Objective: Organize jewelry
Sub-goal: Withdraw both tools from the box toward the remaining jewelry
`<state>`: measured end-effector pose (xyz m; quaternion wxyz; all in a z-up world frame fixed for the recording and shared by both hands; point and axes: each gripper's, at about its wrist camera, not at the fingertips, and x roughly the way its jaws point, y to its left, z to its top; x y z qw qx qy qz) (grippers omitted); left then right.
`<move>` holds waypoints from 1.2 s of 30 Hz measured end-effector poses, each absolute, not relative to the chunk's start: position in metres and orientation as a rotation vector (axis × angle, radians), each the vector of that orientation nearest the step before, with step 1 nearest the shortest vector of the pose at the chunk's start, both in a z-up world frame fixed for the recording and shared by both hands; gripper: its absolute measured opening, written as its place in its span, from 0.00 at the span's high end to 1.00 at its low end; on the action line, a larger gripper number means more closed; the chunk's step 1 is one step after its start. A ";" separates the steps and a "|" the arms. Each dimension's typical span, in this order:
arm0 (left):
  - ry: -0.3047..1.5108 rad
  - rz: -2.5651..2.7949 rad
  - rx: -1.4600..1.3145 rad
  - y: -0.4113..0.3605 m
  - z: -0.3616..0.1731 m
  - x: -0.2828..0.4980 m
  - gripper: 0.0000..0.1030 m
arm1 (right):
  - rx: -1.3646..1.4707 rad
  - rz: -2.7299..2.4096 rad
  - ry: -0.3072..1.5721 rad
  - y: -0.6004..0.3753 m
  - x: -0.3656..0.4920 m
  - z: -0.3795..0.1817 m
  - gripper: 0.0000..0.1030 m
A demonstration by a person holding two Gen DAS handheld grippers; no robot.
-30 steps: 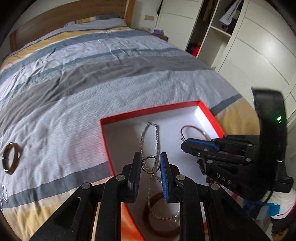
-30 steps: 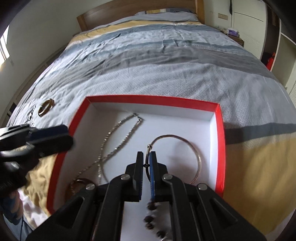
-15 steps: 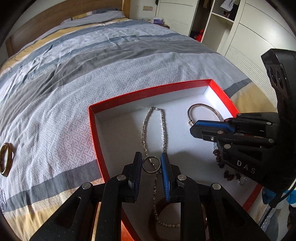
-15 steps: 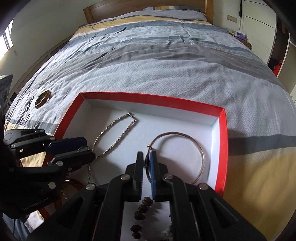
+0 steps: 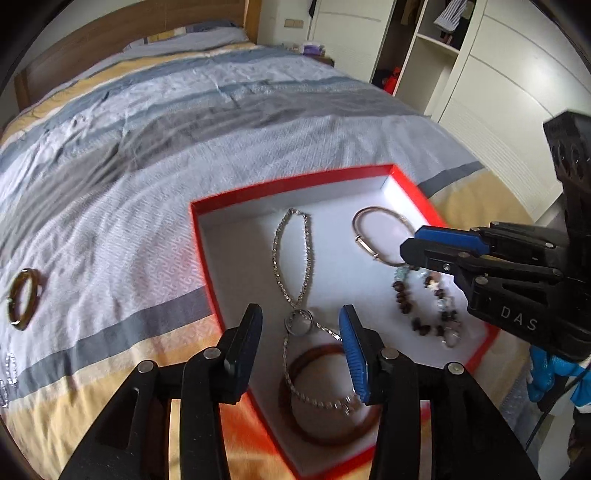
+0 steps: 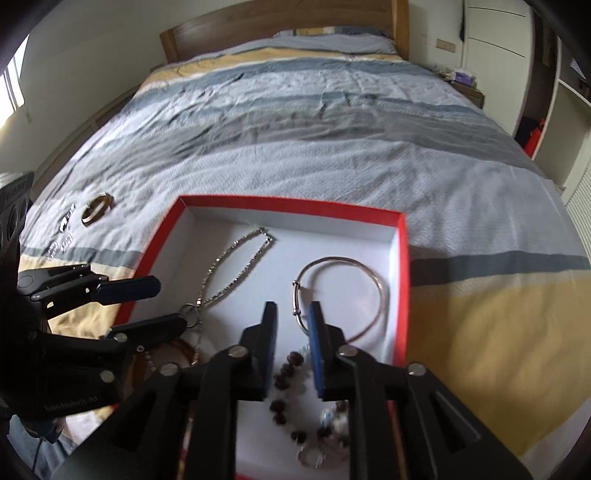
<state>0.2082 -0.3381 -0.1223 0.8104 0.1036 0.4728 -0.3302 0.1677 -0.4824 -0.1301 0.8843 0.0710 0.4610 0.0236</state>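
Observation:
A red box with a white inside [image 5: 207,254] [image 6: 403,266] lies on the bed. In it lie a silver chain necklace [image 5: 293,254] [image 6: 236,269], a small silver ring [image 5: 300,322] [image 6: 190,314], a thin metal bangle [image 5: 376,232] [image 6: 341,295], a beaded bracelet [image 5: 424,306] [image 6: 295,398] and a brown bangle [image 5: 328,398]. My left gripper [image 5: 301,325] [image 6: 162,302] is open above the ring, empty. My right gripper [image 6: 292,319] [image 5: 412,245] is open above the thin bangle's clasp, empty.
A gold bangle [image 5: 22,299] [image 6: 96,209] and small silver pieces [image 6: 61,236] lie on the striped bedspread [image 5: 147,155] left of the box. White wardrobes [image 5: 480,74] stand to the right, the wooden headboard [image 6: 280,26] at the far end.
Both grippers have opened. The left let go of the small ring, the right let go of the thin bangle; both now lie in the box. Both grippers have drawn back a little.

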 end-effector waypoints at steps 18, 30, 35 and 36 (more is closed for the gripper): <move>0.850 -0.562 0.195 -0.233 -0.044 0.098 0.39 | 0.242 0.021 0.814 -0.422 0.071 -0.062 0.70; 0.799 -0.446 0.098 -0.135 -0.017 0.043 0.29 | 0.235 0.017 0.730 -0.380 0.010 -0.016 0.70; 0.788 -0.380 0.078 -0.091 -0.017 0.028 0.27 | 0.229 0.022 0.708 -0.370 -0.003 -0.005 0.70; 0.791 -0.366 0.076 -0.083 -0.018 0.026 0.26 | 0.228 0.025 0.709 -0.367 -0.003 -0.005 0.70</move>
